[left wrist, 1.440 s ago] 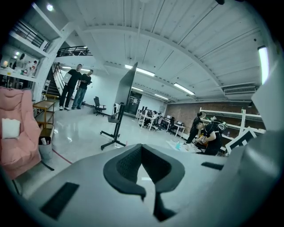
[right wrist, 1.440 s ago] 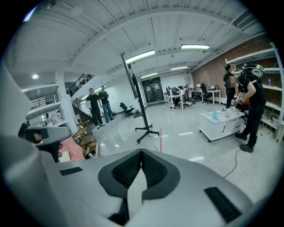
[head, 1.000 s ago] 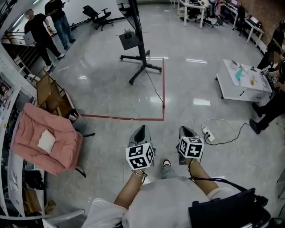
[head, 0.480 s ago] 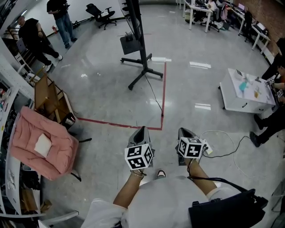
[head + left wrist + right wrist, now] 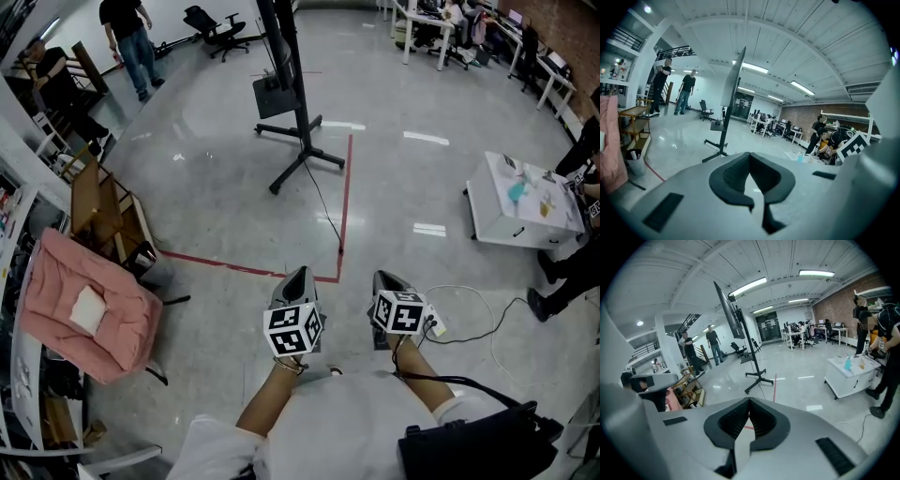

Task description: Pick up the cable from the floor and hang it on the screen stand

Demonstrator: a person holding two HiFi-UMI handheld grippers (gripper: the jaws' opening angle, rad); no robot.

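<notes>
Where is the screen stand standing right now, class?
In the head view, the screen stand stands on the floor at upper centre, just left of the red tape line.

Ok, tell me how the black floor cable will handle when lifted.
The cable looks thin and lies slack, so probably floppy and light. It would likely droop either side of a grip. It seems to reach the stand, so it may tug there.
</notes>
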